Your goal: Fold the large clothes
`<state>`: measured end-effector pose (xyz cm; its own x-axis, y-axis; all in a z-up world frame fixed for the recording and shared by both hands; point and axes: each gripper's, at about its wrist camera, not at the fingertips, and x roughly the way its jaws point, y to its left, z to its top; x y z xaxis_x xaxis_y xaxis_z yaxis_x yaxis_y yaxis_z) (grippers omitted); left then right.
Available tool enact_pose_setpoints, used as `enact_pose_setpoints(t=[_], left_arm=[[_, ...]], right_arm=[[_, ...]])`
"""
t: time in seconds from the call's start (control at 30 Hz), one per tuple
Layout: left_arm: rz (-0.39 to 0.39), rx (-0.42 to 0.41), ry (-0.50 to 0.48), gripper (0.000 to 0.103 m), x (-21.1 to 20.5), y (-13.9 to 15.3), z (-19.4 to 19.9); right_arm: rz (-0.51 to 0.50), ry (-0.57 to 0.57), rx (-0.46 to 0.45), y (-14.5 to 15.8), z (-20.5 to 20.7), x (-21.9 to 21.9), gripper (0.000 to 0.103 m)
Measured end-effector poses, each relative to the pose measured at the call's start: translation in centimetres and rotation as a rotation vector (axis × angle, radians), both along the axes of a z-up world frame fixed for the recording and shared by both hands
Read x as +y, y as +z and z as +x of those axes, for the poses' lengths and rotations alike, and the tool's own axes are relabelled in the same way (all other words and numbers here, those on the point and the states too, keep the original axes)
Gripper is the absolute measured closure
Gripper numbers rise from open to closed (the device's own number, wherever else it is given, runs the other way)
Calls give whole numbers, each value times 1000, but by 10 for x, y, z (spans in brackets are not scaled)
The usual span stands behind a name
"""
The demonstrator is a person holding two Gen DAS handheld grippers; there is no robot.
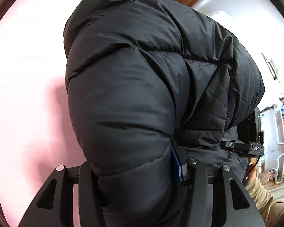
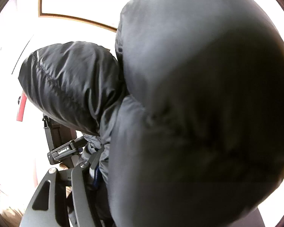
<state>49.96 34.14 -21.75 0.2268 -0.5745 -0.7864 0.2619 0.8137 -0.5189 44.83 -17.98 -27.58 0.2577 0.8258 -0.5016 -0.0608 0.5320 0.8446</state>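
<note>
In the left wrist view, a black puffer jacket (image 1: 142, 79) fills nearly the whole middle of the picture, and it bulges up in front of a pink surface (image 1: 24, 94) that lies behind it on the left side. The left gripper (image 1: 140, 172) is closed on the jacket: a thick quilted fold goes down between its two fingers, and a small blue tag (image 1: 177, 168) shows at the right finger. At the right edge the other hand-held device (image 1: 242, 145) is very near, and below it a beige sleeve (image 1: 263, 198) of the person is visible. In the right wrist view, the same jacket (image 2: 198, 104) covers the right half, blurred because it is so close to the lens, and another padded part of it (image 2: 70, 83) rises on the left. The right gripper (image 2: 93, 168) seems to clamp a thin edge of the fabric between its fingers, but the cloth hides the tips, so this is only my judgement. The left device (image 2: 66, 151) stands just beside it. I think both grips hold one gathered edge, lifted for a fold. To do it well, the two grippers should go down together and level, so the slippery, puffy cloth lands flat and does not slide out.
</note>
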Motion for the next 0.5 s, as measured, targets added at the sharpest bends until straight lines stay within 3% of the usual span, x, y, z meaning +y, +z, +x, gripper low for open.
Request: enact_pose_setpoints(t=[0.27,0.37,0.5], left_arm=[[61,-5,96,52,125,-36,22],[70,-28,114,50,150,-46,34],[73,-55,145,48,177,-64,52]], right_arm=[[11,32,29,-40,69,107,39],[4,24,19,-50,95,128,39],[-23,9,6,-62,93,147,39]])
